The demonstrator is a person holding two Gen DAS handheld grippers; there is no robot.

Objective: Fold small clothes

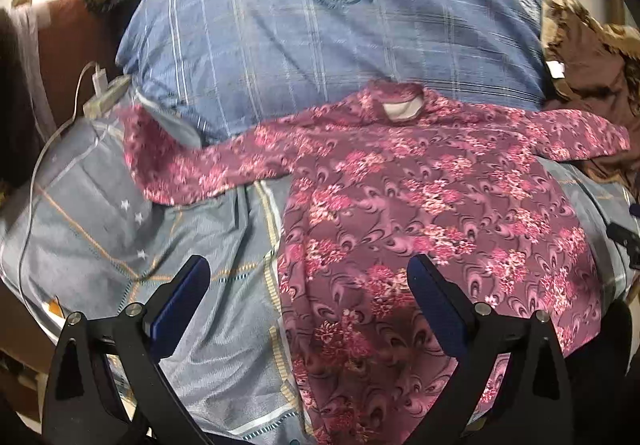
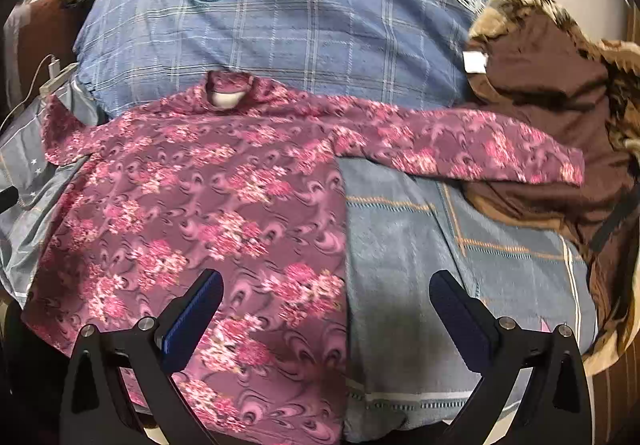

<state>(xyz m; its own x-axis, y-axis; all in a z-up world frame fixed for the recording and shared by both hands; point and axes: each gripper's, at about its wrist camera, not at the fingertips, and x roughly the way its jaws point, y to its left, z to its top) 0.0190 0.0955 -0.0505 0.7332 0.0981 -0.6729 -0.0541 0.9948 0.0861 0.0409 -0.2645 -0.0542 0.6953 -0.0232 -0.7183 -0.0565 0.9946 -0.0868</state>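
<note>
Floral shirt [image 1: 420,205] lies spread flat on the bed [image 2: 420,213], sleeves out, ready for folding; both tongs [image 1: 308,285] [image 2: 326,297] hover apart, empty.

Dim warm indoor light, soft motion blur throughout, strong fisheye bending and dark corners.

One floral shirt [image 1: 420,205], with two sleeves, lies spread on the one grey bedsheet [image 1: 100,245]. One blue checked pillow [image 1: 320,45] sits at the head edge, bearing two round crests. One brown blanket [image 2: 552,105] lies at the right edge. Two grippers: left gripper [image 1: 308,285] and right gripper [image 2: 326,299].
</note>
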